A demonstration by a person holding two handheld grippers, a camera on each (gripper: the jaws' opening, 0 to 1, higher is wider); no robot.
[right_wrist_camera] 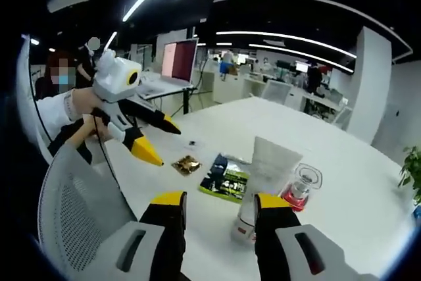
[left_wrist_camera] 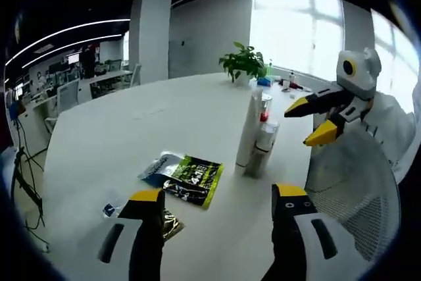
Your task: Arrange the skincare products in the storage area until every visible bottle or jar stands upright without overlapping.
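Bottles [left_wrist_camera: 258, 137] stand upright, clustered and touching, on the counter [left_wrist_camera: 131, 129]; sachets [left_wrist_camera: 194, 179] lie flat. Left tongs [left_wrist_camera: 220, 202] and right tongs [right_wrist_camera: 219, 205] gape empty; spacing remains.

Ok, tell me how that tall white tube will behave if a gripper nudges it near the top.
The tall white tube stands upright on a narrow cap, so it would probably tip rather than slide. It looks like soft plastic, likely light and squashy. The clear bottle with the red band stands close beside it and might be knocked.

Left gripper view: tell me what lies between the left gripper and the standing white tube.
Bare white table mostly; the green-and-black sachet lies left of that line from the left gripper to the white tube.
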